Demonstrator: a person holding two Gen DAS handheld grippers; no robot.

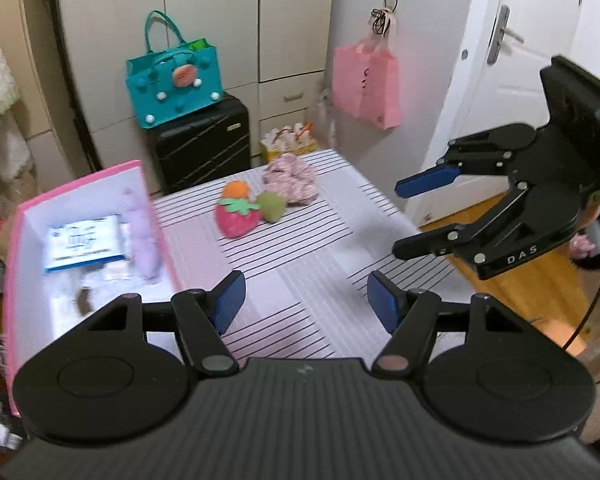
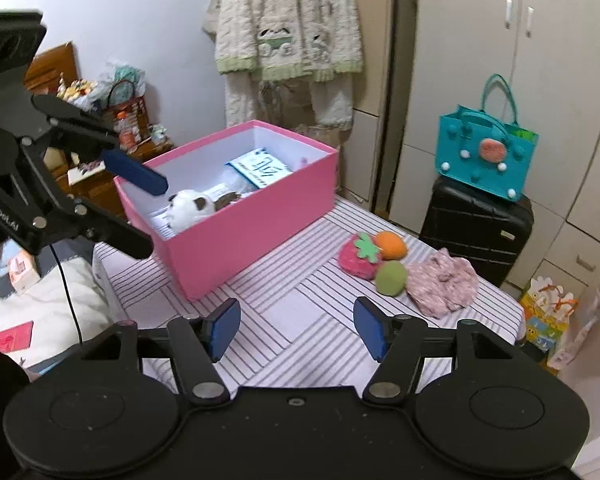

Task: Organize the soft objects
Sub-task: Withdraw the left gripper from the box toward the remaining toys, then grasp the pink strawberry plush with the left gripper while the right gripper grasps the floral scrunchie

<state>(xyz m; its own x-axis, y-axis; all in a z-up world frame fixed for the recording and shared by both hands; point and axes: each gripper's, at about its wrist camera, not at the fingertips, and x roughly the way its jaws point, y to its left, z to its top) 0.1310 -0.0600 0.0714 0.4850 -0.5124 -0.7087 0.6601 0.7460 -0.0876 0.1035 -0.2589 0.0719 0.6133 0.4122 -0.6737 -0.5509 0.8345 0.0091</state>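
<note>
A pink box (image 2: 236, 236) stands on the striped table (image 2: 300, 312); it holds a panda plush (image 2: 190, 206), a purple plush (image 1: 142, 232) and a blue-and-white packet (image 2: 260, 170). On the table lie a plush strawberry (image 2: 358, 258), a plush orange (image 2: 392, 245), a green plush fruit (image 2: 391, 277) and a crumpled pink cloth (image 2: 444, 282). My left gripper (image 1: 304, 300) is open and empty above the table, beside the box. My right gripper (image 2: 296, 330) is open and empty above the table's near part. Each gripper shows in the other's view, open.
A black suitcase (image 2: 480, 236) with a teal bag (image 2: 486, 152) on it stands beyond the table by the wardrobe. A pink bag (image 1: 368, 84) hangs on the wall. A fleece garment (image 2: 288, 20) hangs behind the box. A white door (image 1: 512, 80) is at right.
</note>
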